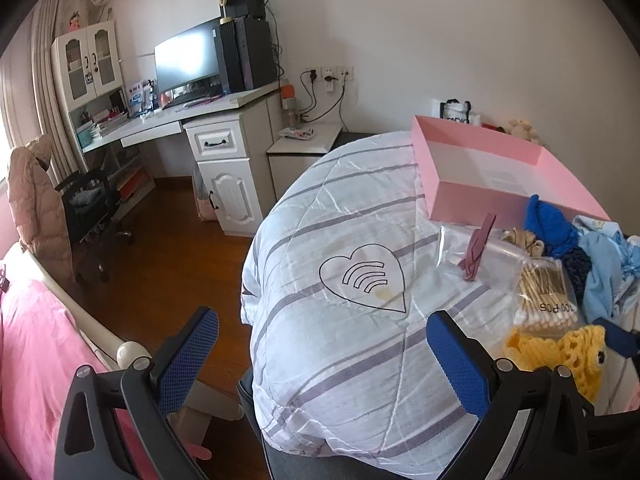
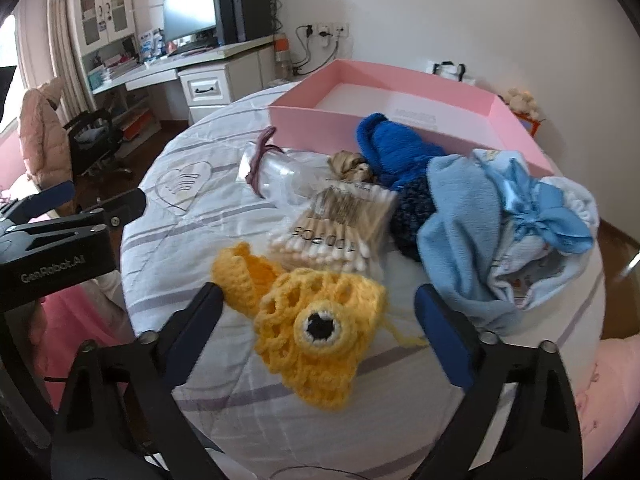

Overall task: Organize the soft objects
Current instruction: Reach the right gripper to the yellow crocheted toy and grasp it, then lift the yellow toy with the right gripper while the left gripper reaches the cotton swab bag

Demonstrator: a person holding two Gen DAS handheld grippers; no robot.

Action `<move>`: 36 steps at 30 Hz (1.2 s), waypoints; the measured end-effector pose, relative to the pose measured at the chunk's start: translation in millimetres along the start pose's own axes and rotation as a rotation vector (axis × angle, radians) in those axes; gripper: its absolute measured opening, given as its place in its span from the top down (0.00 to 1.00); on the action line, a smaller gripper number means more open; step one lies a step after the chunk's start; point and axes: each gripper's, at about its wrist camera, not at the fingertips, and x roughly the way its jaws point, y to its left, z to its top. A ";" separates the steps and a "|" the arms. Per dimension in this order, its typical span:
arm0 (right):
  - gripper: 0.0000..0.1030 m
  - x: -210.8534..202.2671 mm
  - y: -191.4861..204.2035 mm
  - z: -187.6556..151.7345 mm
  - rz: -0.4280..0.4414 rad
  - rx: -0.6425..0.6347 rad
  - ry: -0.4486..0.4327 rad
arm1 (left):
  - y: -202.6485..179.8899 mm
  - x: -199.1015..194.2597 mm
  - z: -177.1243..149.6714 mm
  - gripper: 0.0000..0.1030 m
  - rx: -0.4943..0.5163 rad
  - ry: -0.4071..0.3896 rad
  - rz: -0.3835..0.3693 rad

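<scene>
the yellow crochet piece (image 2: 316, 322) is open-work yarn, coarse and matt. the blue knit item (image 2: 394, 148) is thick, fuzzy yarn. the light blue garment (image 2: 460, 240) is soft fleece-like cloth; its ribbon bow (image 2: 548, 216) is glossy satin. the cotton swab pack (image 2: 340, 226) is clear, shiny plastic film over wooden sticks with white cotton tips. the pink box (image 2: 304, 114) looks like smooth matt card. the quilt (image 1: 340, 360) is creased woven cloth, matt. the right gripper (image 2: 318, 312) has matt black plastic arms, metal screws and textured blue pads (image 2: 444, 344). the floor (image 1: 160, 272) is semi-gloss wood.
</scene>
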 end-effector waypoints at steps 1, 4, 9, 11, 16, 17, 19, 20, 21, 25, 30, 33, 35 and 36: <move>0.25 1.7 1.1 0.5 0.019 0.001 0.002 | 0.3 1.2 0.5 0.00 -0.002 0.003 -0.001; 0.47 9.6 3.7 0.7 0.099 0.011 0.023 | 0.9 2.0 0.6 0.00 -0.003 0.009 -0.005; 0.68 16.9 11.0 -0.1 0.143 -0.001 0.041 | -1.7 2.9 0.4 0.00 0.001 0.015 -0.031; 0.69 14.3 14.0 0.2 0.127 -0.021 0.033 | -3.9 1.5 0.2 0.00 0.003 0.018 -0.045; 0.71 1.9 5.7 -1.2 0.113 0.005 0.014 | -13.4 -3.6 -0.5 0.00 0.018 0.019 -0.073; 0.71 -3.5 1.5 -1.4 0.110 0.017 0.010 | -15.1 -4.9 -0.5 0.00 0.019 0.019 -0.078; 0.71 -12.2 -8.1 -1.2 0.106 0.051 -0.007 | -19.8 -7.3 -0.7 0.00 0.013 0.026 -0.091; 0.71 -18.8 -15.0 -2.1 0.106 0.074 -0.018 | -22.4 -7.4 -0.2 0.00 0.008 0.031 -0.098; 0.71 -24.6 -22.3 -1.6 0.105 0.100 -0.033 | -26.8 -9.0 -0.6 0.00 0.008 0.034 -0.112; 0.71 -48.7 -50.4 -1.0 0.074 0.178 -0.103 | -45.1 -15.7 -1.0 0.00 0.030 0.044 -0.157; 0.71 -69.7 -90.0 -4.0 0.011 0.272 -0.160 | -59.0 -24.7 1.2 0.00 0.052 0.047 -0.179; 0.71 -77.0 -110.9 -5.5 -0.013 0.327 -0.182 | -66.8 -26.7 4.5 0.00 0.062 0.059 -0.182; 0.71 -78.8 -122.8 -8.1 -0.038 0.354 -0.190 | -71.8 -26.5 6.0 0.00 0.059 0.064 -0.183; 0.71 -79.6 -127.6 -9.3 -0.053 0.364 -0.194 | -75.0 -26.9 6.5 0.00 0.061 0.069 -0.188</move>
